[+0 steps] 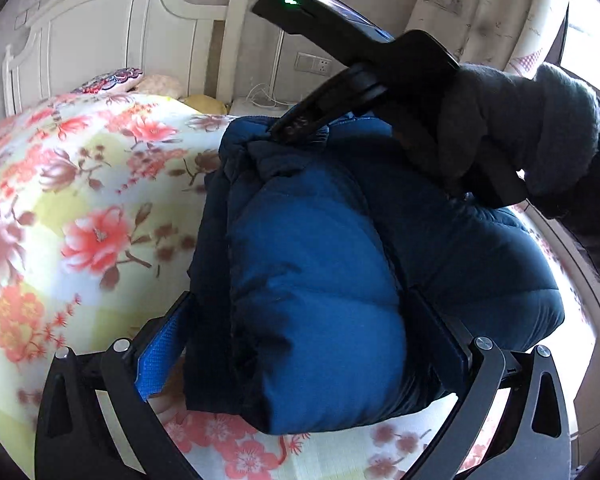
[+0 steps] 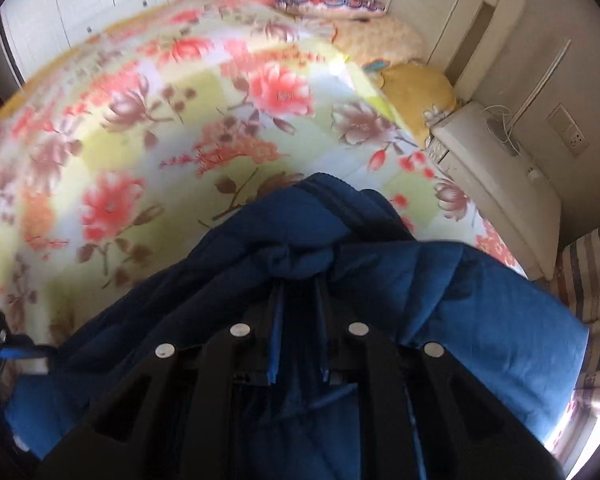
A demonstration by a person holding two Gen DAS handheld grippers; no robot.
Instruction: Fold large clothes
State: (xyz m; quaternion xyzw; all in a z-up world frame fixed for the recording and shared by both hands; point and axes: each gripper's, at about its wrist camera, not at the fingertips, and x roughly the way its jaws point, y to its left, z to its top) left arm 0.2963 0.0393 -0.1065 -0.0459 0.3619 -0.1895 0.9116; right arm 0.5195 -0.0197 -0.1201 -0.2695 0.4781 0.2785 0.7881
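Note:
A puffy blue jacket (image 1: 320, 280) lies bundled in thick folds over the floral bedspread (image 1: 80, 208). My left gripper (image 1: 300, 294) straddles the near end of the bundle, and both wide-set fingers press into its sides. My right gripper (image 1: 278, 132), held by a dark-gloved hand (image 1: 500, 132), comes in from the upper right and pinches a fold at the far edge of the jacket. In the right wrist view that gripper (image 2: 299, 280) is shut on bunched jacket (image 2: 480, 300) fabric, which spreads out under and around it.
The bedspread (image 2: 180, 120) covers a bed with a white headboard (image 1: 100, 32). Pillows (image 2: 332, 2) lie at its head. A white nightstand (image 2: 500, 184) with cables stands beside the bed, near a wall socket (image 1: 312, 62) and a curtain (image 1: 480, 4).

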